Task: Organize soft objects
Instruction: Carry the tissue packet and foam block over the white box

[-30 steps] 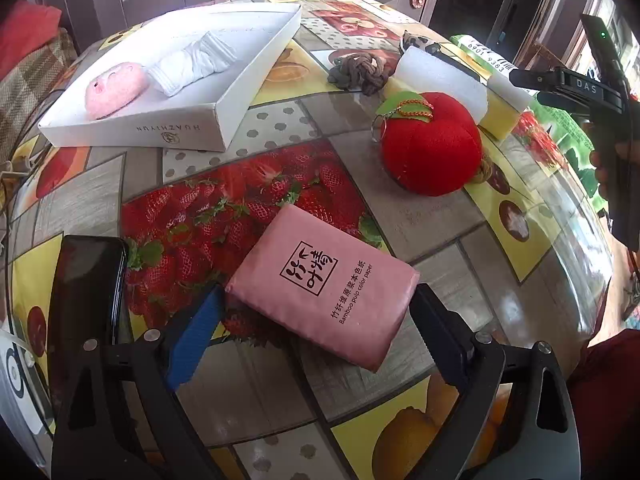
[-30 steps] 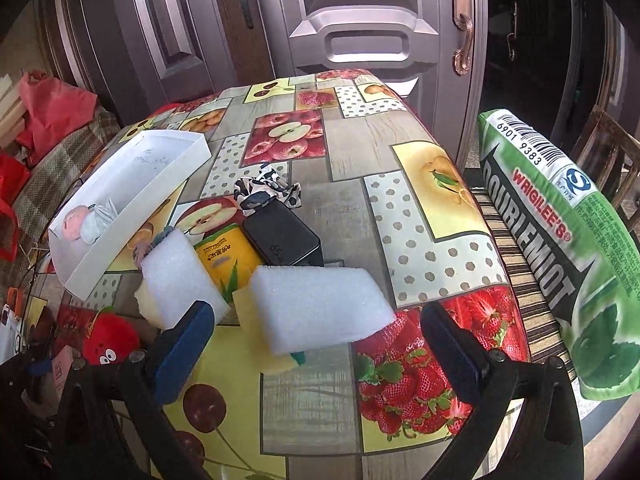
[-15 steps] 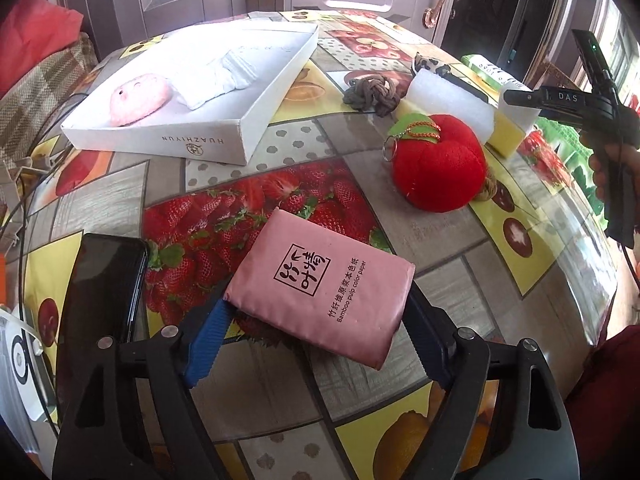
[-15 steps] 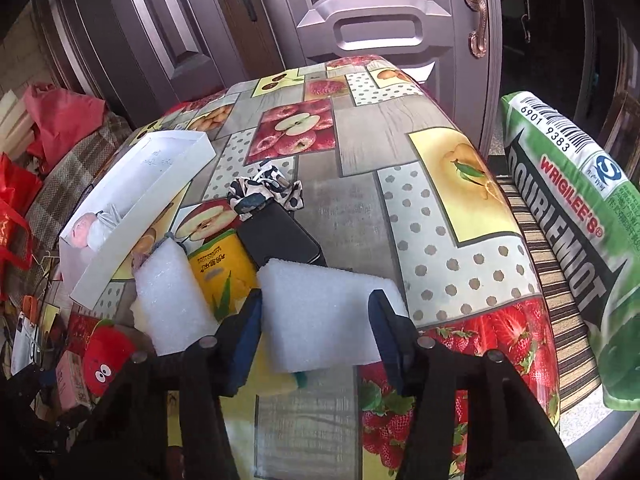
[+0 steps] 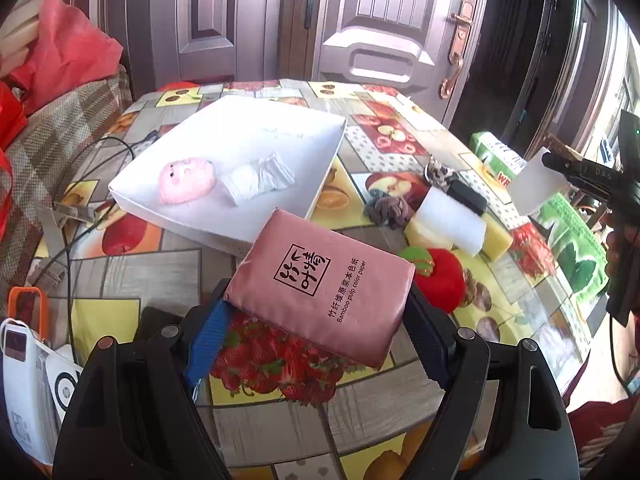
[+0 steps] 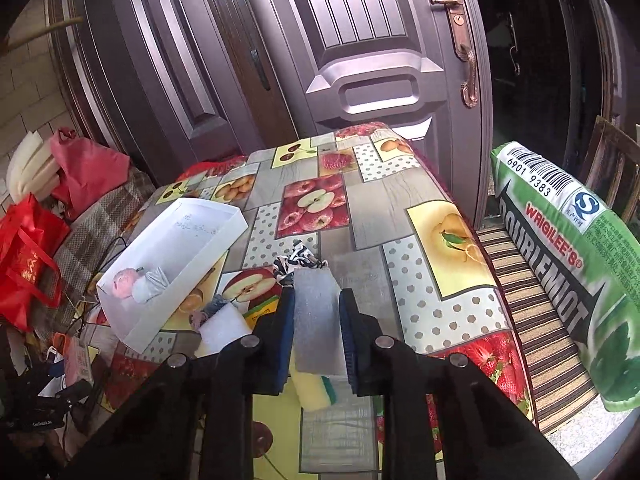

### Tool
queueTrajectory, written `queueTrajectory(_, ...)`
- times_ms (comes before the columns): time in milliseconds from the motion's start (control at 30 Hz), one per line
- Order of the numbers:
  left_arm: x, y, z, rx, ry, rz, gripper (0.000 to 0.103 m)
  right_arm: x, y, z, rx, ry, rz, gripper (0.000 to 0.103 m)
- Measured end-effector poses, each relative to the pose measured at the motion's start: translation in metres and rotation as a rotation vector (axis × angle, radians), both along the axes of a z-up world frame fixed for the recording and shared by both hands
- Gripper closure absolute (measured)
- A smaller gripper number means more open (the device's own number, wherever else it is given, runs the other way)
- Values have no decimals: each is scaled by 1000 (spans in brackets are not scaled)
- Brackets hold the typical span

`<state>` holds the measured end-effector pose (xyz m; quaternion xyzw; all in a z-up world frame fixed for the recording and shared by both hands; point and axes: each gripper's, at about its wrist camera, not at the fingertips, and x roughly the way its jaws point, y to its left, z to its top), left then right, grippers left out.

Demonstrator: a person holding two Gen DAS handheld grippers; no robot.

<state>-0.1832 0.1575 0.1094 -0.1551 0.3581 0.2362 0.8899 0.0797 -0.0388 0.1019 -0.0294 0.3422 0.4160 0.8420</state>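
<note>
Left wrist view: the left gripper (image 5: 316, 320) pinches the pink tissue pack (image 5: 320, 288) by its two side edges. A second ago the pack lay flat on the worktop (image 5: 160, 268) between spread jaws; now it hangs tilted above the strawberry print, clear of the surface, with its far corner over the near wall of the white box (image 5: 240, 168). The box already holds a pink toy (image 5: 186, 182) and a rolled white cloth (image 5: 258, 178). At the right edge the right gripper (image 5: 556, 168) carries a white foam block (image 5: 536, 186) in the air, above the red plush (image 5: 440, 276), a second foam piece (image 5: 452, 220) and the hair ties (image 5: 388, 210) left on the worktop.

Right wrist view: the right gripper's jaws, wide open a second ago, have just closed on the foam block (image 6: 318, 320) and squeeze it narrow between the blue pads (image 6: 286, 332). The block is off the worktop; the yellow sponge (image 6: 312, 390) that was under it stays behind. The box (image 6: 160, 280) lies to the left, well apart.

Both pickups look done, so the next step for each hand is probably the carry to the box. The pack is close to it; the foam has the longer way.
</note>
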Motion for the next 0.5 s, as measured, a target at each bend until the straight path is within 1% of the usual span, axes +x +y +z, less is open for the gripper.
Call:
queueTrajectory(133,4,7,32,67,-25,22,21,-22,3,37,91,-57,51,82)
queueTrajectory(233,4,13,46,95,-45,41,21,-40,10,54,141,-88,103,82)
queueTrajectory(400,4,21,64,120,-68,61,21,-61,32,73,168,-117,196,82)
queueTrajectory(500,5,22,76,139,-89,61,21,-69,44,82,181,-142,228,82)
